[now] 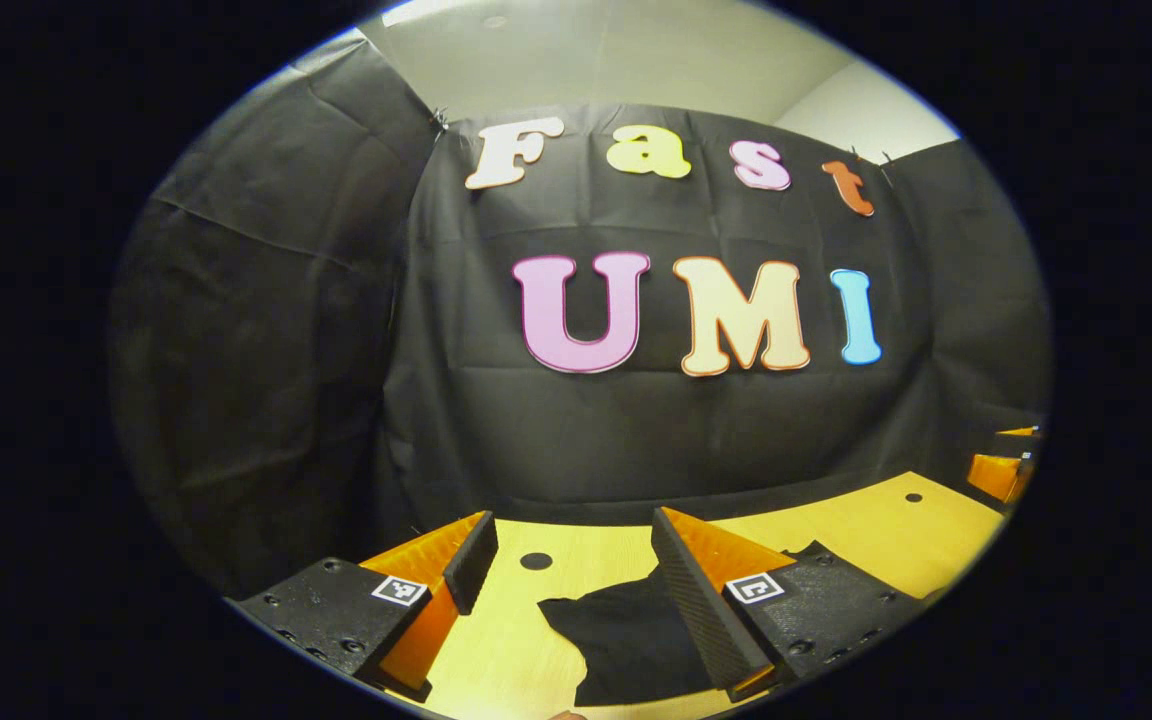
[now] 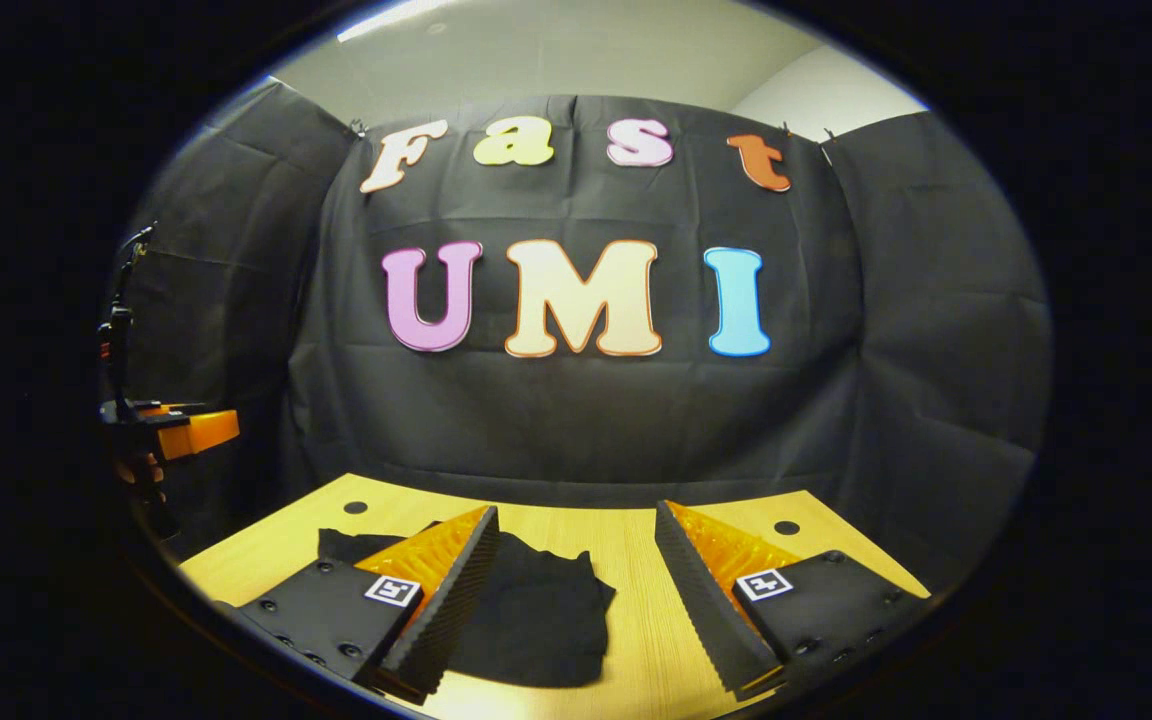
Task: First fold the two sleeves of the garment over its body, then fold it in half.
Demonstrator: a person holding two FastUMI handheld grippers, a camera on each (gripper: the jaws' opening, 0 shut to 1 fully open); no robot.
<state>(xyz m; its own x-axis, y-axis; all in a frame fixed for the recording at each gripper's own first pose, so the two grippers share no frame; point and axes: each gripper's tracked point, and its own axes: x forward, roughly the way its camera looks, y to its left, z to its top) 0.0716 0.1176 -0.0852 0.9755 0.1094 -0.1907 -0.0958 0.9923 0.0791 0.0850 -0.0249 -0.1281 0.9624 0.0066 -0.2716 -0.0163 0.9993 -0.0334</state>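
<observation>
A black garment (image 1: pixel 626 630) lies crumpled on the light wooden table (image 1: pixel 506 640). In the left gripper view my left gripper (image 1: pixel 571 560) is open above the table, with the cloth under and beside its right finger (image 1: pixel 701 590). In the right gripper view the same black garment (image 2: pixel 536 615) spreads between and beneath the fingers, nearer the left finger (image 2: pixel 451 590). My right gripper (image 2: pixel 576 560) is open above it, with nothing held. The left gripper (image 2: pixel 176 430) and the hand holding it appear at the far left of the right gripper view. The right gripper (image 1: pixel 1001 470) peeks in at the right edge of the left gripper view.
Round dark holes mark the table (image 2: pixel 636 560) top: one hole (image 1: pixel 536 561) between the left gripper's fingers, another hole (image 2: pixel 787 527) at the right rear. Black cloth walls close the booth on three sides right behind the table's far edge.
</observation>
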